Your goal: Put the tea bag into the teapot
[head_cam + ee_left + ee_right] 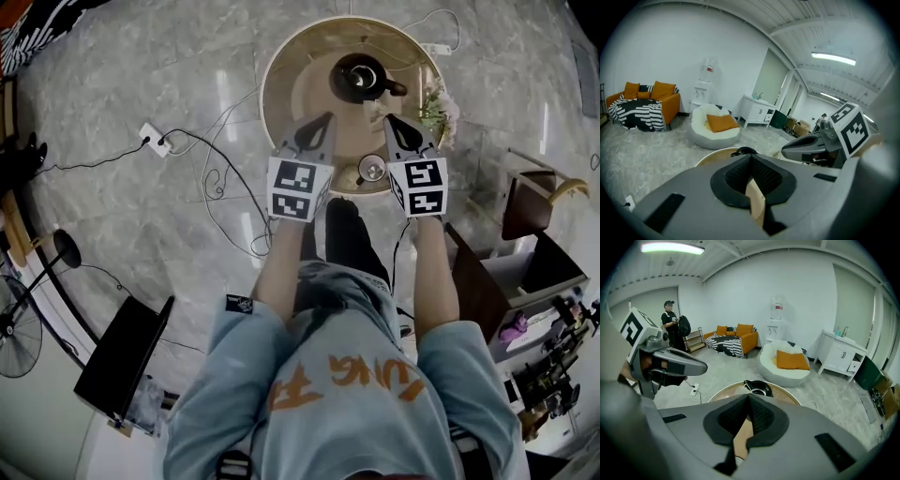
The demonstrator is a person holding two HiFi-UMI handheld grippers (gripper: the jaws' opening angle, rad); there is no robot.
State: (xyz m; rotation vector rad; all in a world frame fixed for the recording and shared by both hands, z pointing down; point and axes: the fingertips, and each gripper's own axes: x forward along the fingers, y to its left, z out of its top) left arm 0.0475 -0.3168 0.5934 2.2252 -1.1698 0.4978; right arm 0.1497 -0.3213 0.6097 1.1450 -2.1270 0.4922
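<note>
The round black teapot (pixel 364 78) stands at the round wooden table's (pixel 289 94) far edge, spout toward its right edge. The left gripper (pixel 324 120) and right gripper (pixel 389 121) are closed, empty.

Big orange letters are printed on the light blue cloth shirt (pixel 347 380); turned upside down, they probably cannot be read.
</note>
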